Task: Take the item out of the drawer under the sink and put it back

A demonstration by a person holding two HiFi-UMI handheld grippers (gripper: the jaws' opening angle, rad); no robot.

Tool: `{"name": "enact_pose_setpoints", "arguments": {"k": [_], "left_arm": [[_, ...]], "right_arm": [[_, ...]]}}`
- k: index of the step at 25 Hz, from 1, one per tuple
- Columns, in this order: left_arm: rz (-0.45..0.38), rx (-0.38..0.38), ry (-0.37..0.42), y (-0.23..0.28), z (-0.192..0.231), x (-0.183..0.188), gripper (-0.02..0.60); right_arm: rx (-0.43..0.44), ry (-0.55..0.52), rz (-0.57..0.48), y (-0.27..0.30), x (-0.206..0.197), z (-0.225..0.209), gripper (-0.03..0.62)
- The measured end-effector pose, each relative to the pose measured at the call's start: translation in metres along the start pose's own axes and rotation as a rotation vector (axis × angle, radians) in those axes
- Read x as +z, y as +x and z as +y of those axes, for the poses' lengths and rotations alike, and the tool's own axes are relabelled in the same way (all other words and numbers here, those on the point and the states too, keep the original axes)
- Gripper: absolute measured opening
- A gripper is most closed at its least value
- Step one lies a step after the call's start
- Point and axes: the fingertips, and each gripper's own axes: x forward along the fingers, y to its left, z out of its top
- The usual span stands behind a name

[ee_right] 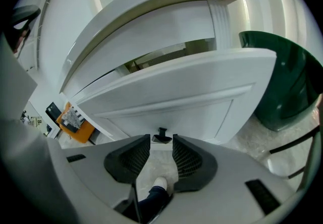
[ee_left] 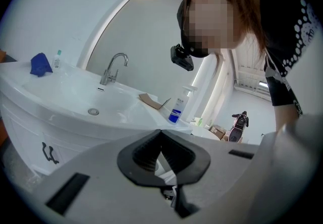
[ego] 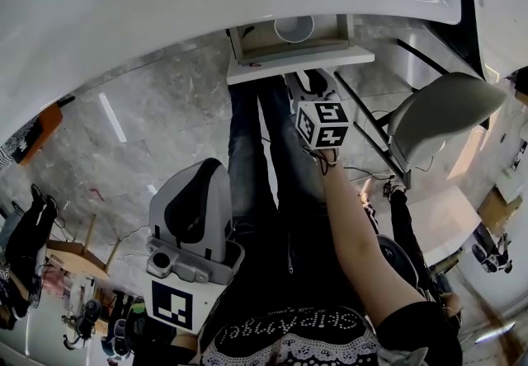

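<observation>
The white drawer point(ego: 299, 64) under the sink point(ego: 165, 2) stands pulled out. A white round cup-like item point(ego: 294, 27) rests inside it. My right gripper point(ego: 308, 81) points down at the drawer front point(ee_right: 176, 102). Its jaws are open, and the small black handle point(ee_right: 162, 132) sits just past the fingertips point(ee_right: 177, 142), not gripped; nothing is held by this gripper point(ee_right: 161, 143). My left gripper point(ego: 200, 171) hangs back at the lower left. In its own view this gripper point(ee_left: 160, 133) has its tips touching, empty, and aimed over the basin point(ee_left: 75, 99).
A chair with a dark green seat point(ee_right: 282, 87) on black legs stands right of the drawer, grey in the head view point(ego: 437, 113). The person's legs point(ego: 264, 166) are in front of the drawer. On the sink are a tap point(ee_left: 113, 69), a blue cloth point(ee_left: 40, 64), a soap bottle point(ee_left: 177, 107) and cardboard point(ee_left: 151, 101).
</observation>
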Motion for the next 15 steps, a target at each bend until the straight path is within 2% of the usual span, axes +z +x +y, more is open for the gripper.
{"name": "enact_pose_setpoints", "arguments": {"k": [4,7,10,15], "left_arm": [[-0.014,-0.016,0.007,-0.003,-0.004,0.011,0.005],[-0.048,-0.023,0.035,-0.002,-0.005,0.026,0.005],[-0.087,-0.017,0.059,0.000,-0.005,0.047,0.005],[-0.131,-0.008,0.108,-0.006,-0.010,0.078,0.005]], "right_arm": [[0.010,-0.001,0.006,-0.024,-0.001,0.006,0.144],[0.020,-0.023,-0.037,-0.039,0.019,0.010,0.139],[0.007,-0.043,-0.066,-0.051,0.039,0.007,0.060],[-0.007,-0.094,-0.070,-0.082,0.058,0.003,0.034]]}}
